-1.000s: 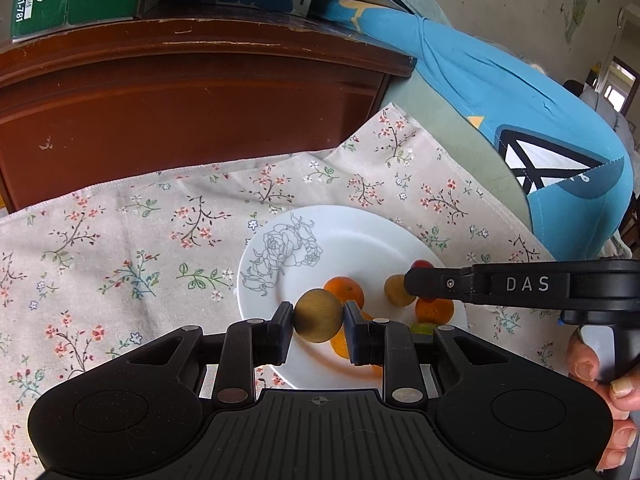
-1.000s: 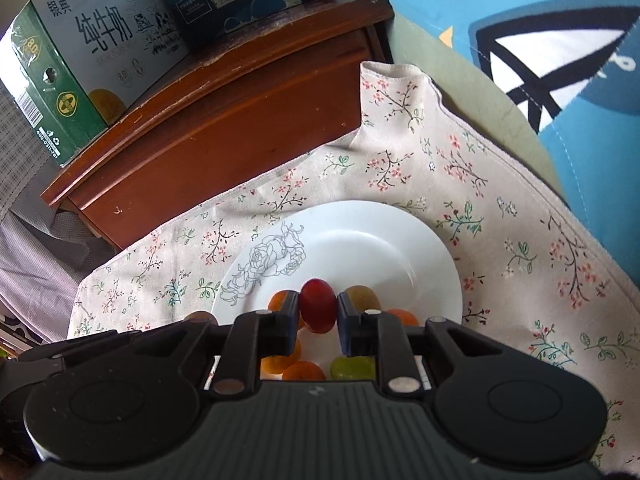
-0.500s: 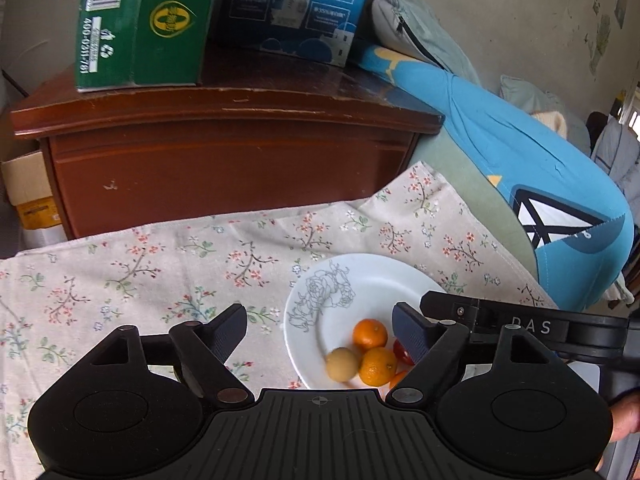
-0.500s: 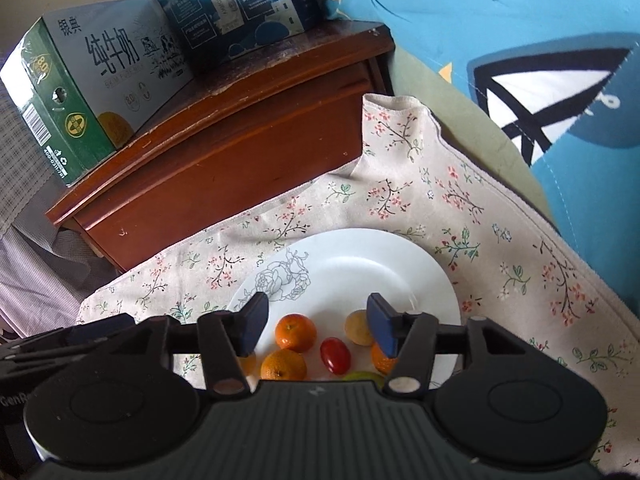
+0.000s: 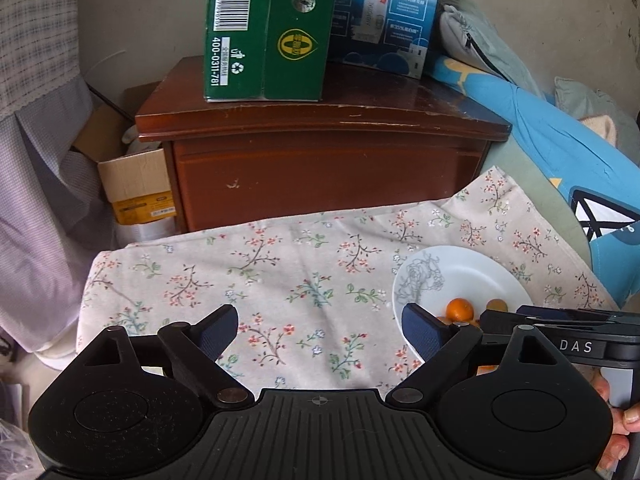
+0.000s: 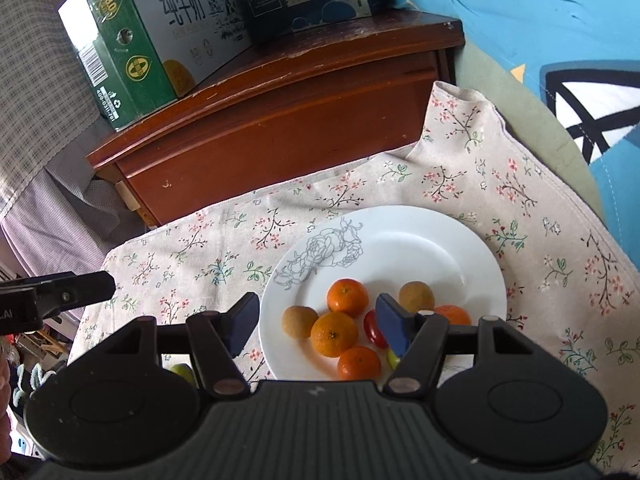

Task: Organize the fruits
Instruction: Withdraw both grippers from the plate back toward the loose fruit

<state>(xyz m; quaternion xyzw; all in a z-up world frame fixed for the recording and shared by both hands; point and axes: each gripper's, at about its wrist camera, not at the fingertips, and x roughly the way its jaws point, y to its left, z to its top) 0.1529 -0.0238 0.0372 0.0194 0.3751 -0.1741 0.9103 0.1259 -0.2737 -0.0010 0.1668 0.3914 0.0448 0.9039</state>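
Fruits (image 6: 334,333) between spread right gripper (image 6: 316,326) fingers

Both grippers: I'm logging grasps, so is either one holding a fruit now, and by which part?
Nothing is held. The left gripper and right gripper both stand open; the fruits lie on the plate.

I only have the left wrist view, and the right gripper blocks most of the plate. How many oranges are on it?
Observer: The right wrist view shows four oranges on the plate.
Operator: Is the right gripper holding anything?
Observer: No, the right gripper is open and empty above the plate.
Operator: Any fruit off the plate?
Observer: Yes, a green fruit lies off the plate on its left, mostly hidden under the gripper body.
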